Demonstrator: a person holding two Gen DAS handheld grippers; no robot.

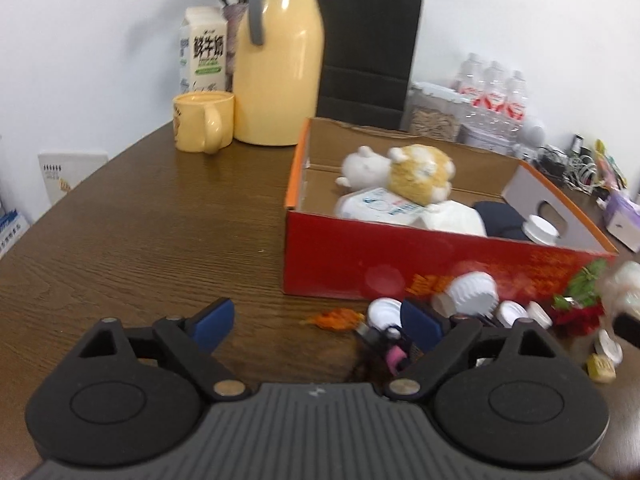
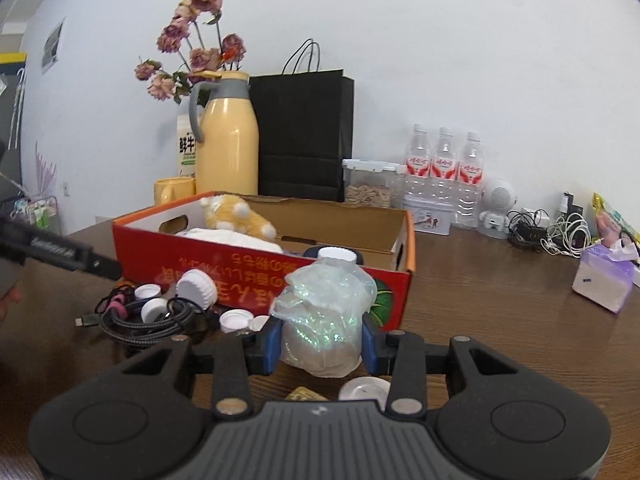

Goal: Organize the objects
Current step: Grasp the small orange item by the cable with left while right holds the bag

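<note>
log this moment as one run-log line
left gripper: open, empty | right gripper: shut on crumpled plastic bag | red box: partly filled

One red cardboard box (image 2: 256,276) sits on the counter (image 2: 480,320), holding one plush toy (image 2: 236,216). At about eleven o'clock from it stand one yellow thermos jug (image 2: 226,144), one yellow mug (image 2: 172,191), one milk carton (image 2: 186,148) and one bunch of dried flowers (image 2: 192,48). One black paper bag (image 2: 304,136) stands at twelve o'clock. At one o'clock, three water bottles (image 2: 444,168) line up beside one clear container (image 2: 368,182) and one small tin (image 2: 426,216). One white robot figure (image 2: 498,208) follows at two o'clock, then one tissue pack (image 2: 604,280). At least five white caps (image 2: 236,320) lie at the box's seven o'clock, beside one coiled cable (image 2: 152,324). One crumpled plastic bag (image 2: 324,316).
</note>
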